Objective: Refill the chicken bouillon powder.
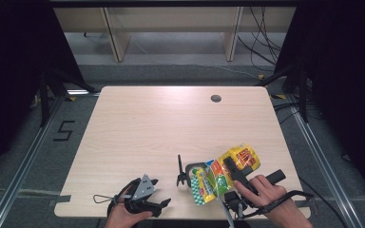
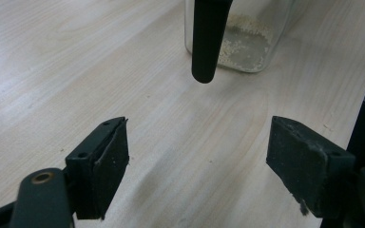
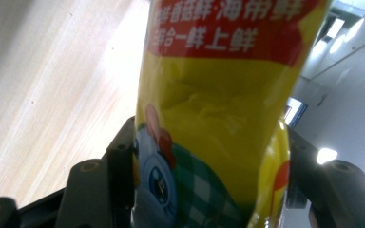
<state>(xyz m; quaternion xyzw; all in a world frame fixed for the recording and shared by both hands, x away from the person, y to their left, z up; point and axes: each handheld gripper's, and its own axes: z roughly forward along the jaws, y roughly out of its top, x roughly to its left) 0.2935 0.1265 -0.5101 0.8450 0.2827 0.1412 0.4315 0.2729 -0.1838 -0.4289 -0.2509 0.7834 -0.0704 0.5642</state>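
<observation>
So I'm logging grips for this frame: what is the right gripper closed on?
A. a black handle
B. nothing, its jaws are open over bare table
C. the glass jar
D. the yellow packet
D: in the right gripper view the yellow packet sits pinched between both black jaws of the right gripper, and the high view shows that hand raising it by the jar.

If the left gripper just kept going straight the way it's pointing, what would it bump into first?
Probably the black handle hanging in front of the glass jar. The left gripper has its jaws open with bare table between them. Depth is hard to judge, so that's a best guess.
</observation>
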